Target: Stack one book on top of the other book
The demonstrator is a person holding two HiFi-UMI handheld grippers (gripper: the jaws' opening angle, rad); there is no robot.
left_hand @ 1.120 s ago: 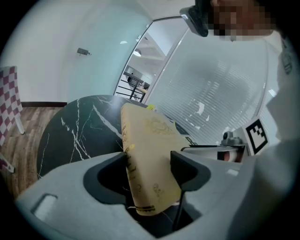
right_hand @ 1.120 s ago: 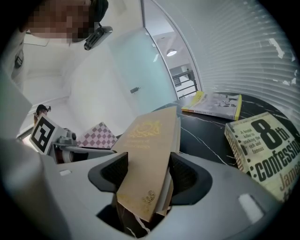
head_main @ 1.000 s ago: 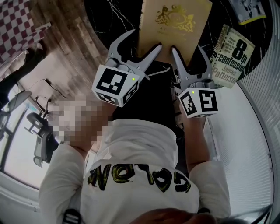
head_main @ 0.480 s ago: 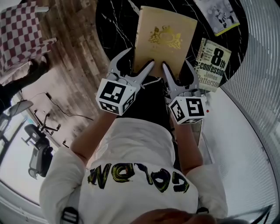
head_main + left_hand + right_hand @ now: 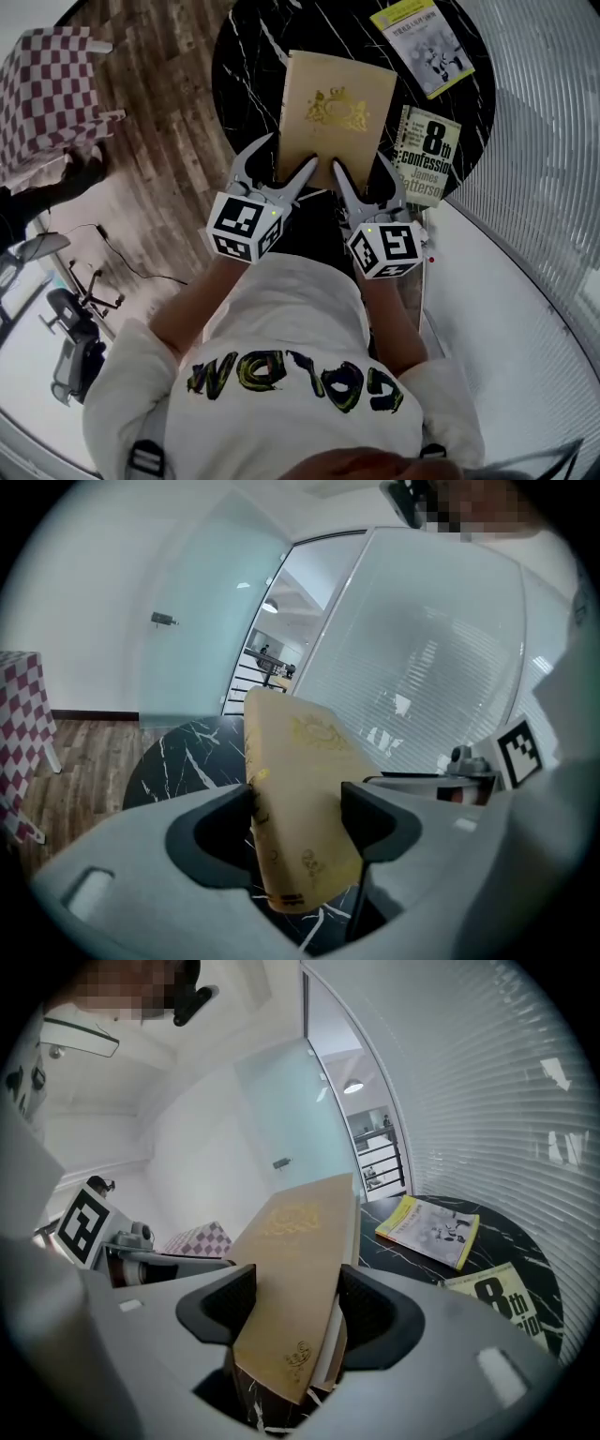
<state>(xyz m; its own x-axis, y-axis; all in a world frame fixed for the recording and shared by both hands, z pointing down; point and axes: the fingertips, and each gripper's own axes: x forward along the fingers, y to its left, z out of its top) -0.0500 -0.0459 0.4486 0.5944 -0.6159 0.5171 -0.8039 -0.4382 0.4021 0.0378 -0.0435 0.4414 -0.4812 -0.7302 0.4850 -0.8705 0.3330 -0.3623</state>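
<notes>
Left gripper (image 5: 287, 154) and right gripper (image 5: 359, 165) clamping gold book (image 5: 335, 108) (seemingly above table (image 5: 246, 58)), paperback (image 5: 427, 155) beside

A pale paperback (image 5: 428, 169) on the black marble table (image 5: 248, 66) carries the clearest print. It shows a large "8th", the word "confession" beneath it, then the author's name "James Patterson". Smaller lines run down its left side, too small to read. In the right gripper view the same cover shows only the big "8th".

The gold-coloured book (image 5: 336, 112) bears an ornate crest with tiny lettering under it, unreadable. A yellow-edged book (image 5: 422, 45) has a title strip along its top, also unreadable.

The person's white shirt (image 5: 295, 375) shows large yellow-and-black letters, upside down to the camera, that seem to spell "GOLOM".
</notes>
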